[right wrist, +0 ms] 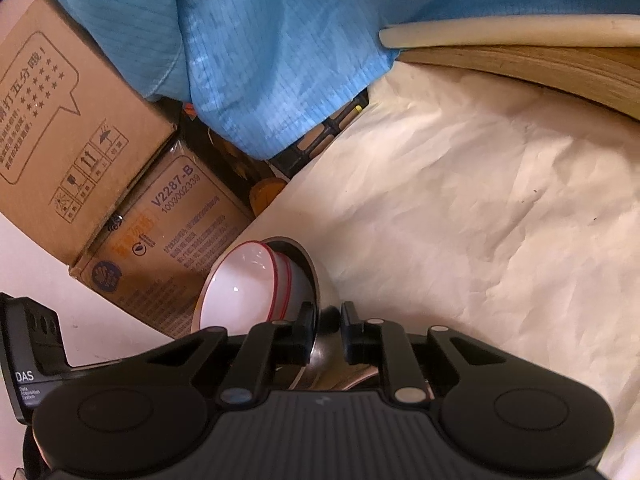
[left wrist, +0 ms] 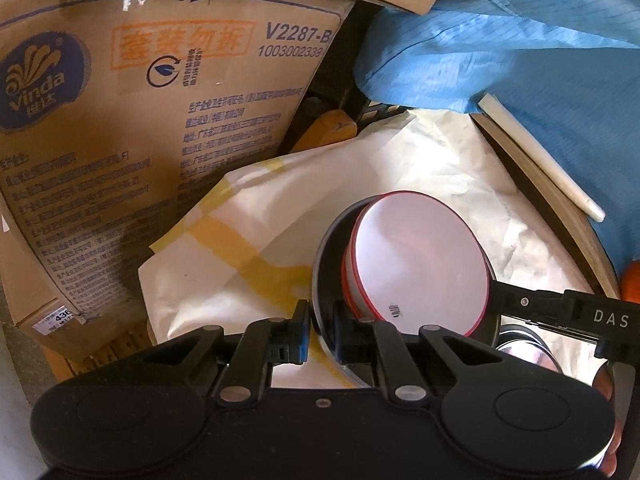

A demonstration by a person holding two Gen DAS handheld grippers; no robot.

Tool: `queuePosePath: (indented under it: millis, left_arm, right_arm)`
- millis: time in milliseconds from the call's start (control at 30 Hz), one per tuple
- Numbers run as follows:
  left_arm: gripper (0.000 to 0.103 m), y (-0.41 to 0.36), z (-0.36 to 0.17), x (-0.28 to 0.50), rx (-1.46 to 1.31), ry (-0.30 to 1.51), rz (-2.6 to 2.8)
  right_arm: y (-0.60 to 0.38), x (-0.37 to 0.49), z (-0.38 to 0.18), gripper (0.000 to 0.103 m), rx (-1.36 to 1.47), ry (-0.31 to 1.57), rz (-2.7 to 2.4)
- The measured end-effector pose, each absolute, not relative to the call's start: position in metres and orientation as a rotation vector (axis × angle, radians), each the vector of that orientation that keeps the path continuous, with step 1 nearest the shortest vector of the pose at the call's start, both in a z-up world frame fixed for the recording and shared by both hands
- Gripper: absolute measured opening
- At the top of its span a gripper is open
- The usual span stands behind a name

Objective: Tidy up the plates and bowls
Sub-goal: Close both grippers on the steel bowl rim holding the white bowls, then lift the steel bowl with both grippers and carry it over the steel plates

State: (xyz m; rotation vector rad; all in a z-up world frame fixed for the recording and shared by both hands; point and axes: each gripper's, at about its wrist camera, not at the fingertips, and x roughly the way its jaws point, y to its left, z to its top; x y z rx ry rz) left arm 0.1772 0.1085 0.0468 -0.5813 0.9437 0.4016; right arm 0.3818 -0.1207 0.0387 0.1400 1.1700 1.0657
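A round table (right wrist: pixel 520 76) with a pale wooden edge lies under me, covered by a crumpled white paper sheet (right wrist: pixel 460 208); yellow tape (left wrist: pixel 236 240) crosses the sheet on its left side; beyond the far edge stand two cardboard boxes, the printed box (left wrist: pixel 160 120) nearer and a plain box (right wrist: pixel 60 120) stacked partly over it; a blue cloth (left wrist: pixel 500 40) hangs over the far right, and a white stick (left wrist: pixel 540 160) lies along the table's rim just beside it.

The thing I am handling is a steel bowl (left wrist: pixel 326 264) tipped up on its side over the sheet, with two white red-rimmed bowls (left wrist: pixel 420 260) nested inside it, their open mouths facing the boxes in the right wrist view; the bowls sit near me, at the middle of the table's near part.

My left gripper (left wrist: pixel 321 328) is pinched on the steel bowl's rim, one pad outside the wall and one inside, the blue pads pressed close with only the thin metal between them; my right gripper (right wrist: pixel 328 328) grips the same steel bowl from the opposite side, its jaws drawn nearly together on the wall, one finger (right wrist: pixel 304 332) inside beside the white bowls and the other against the shiny outer curve; in the left wrist view the right gripper's black finger reaches in from the right to the bowl's edge.
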Motion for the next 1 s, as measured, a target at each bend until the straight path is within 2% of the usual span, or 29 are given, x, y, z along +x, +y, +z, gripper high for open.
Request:
queuePosePath:
  millis: [1000]
  left_arm:
    - [0.01, 0.064, 0.078, 0.181, -0.546, 0.893, 0.288]
  right_arm:
    - [-0.184, 0.381, 0.08, 0.019, 0.208, 1.066, 1.014]
